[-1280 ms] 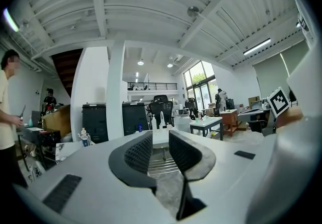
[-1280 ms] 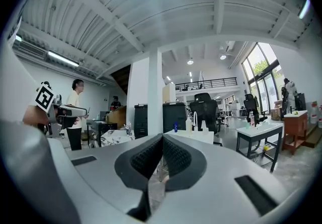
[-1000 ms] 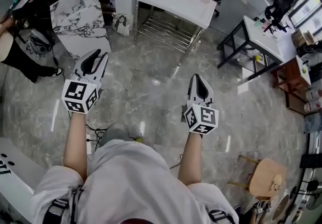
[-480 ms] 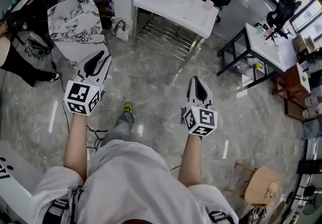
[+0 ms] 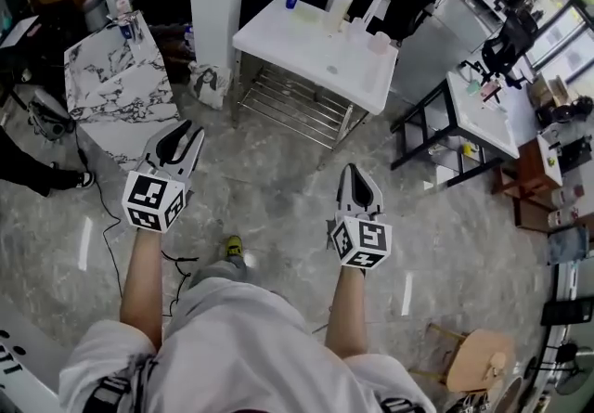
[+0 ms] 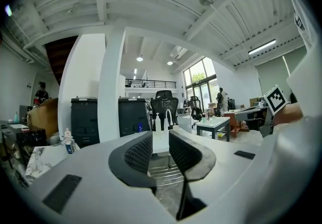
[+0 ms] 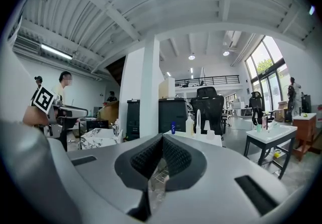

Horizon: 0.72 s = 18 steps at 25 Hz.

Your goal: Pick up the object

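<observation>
The object is not marked out by anything in view. My guess is that it is one of the bottles (image 5: 341, 5) on the white table (image 5: 306, 45), well ahead of both sets of fingertips and out of reach of either.

Your left gripper (image 5: 190, 130) has its fingers released, with a clear gap between the pads and nothing in it. Your right gripper (image 5: 351, 168) is clenched, pad against pad, and empty. Both hang over bare floor (image 5: 269, 179).

What could go wrong from here:

- **Closed right fingers:** if you lead with the right gripper as it is, the closed tips will probably push a bottle over instead of straddling it. Open them before they get close.
- **Crowded bottles:** they stand close to one another near the table's far edge. A finger coming in wide, or from the side, could knock a neighbour over or sweep it off the back.
- **Tall, narrow shapes:** a grip high above the base may tip the bottle out from between the pads.
- **Wrong target:** several candidates stand together, so settle on one before you reach.
</observation>
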Motion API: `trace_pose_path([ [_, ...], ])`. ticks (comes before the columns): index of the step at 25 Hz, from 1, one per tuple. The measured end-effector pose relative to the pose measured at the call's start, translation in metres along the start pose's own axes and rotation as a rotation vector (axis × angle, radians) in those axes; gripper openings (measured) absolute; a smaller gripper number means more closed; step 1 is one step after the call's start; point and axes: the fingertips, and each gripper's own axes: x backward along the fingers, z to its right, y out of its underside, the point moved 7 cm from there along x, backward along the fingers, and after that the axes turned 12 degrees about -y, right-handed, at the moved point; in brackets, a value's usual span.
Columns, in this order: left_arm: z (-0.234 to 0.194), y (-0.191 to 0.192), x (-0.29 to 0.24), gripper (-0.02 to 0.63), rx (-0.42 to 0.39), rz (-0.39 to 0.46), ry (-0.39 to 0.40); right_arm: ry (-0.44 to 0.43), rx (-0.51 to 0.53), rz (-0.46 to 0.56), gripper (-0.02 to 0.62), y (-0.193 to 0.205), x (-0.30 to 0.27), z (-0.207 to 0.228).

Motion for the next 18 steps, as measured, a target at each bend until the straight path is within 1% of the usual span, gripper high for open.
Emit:
trace_pose_path([
  [4, -0.027, 0.0, -0.067, 0.097, 0.006, 0.001, 0.022, 0.019, 0.004, -0.002, 0.008, -0.01, -0.064, 0.021],
  [8, -0.048, 0.005, -0.122, 0.097, 0.014, -0.001, 0.035, 0.029, 0.003, -0.005, 0.008, -0.012, -0.115, 0.036],
  [14, -0.066, 0.003, -0.183, 0.097, 0.005, -0.007, 0.05, 0.048, 0.003, -0.016, 0.008, -0.015, -0.167, 0.06],
  [18, -0.067, 0.002, -0.221, 0.103, -0.014, -0.017, 0.073, 0.062, -0.018, -0.003, 0.008, -0.018, -0.194, 0.083],
])
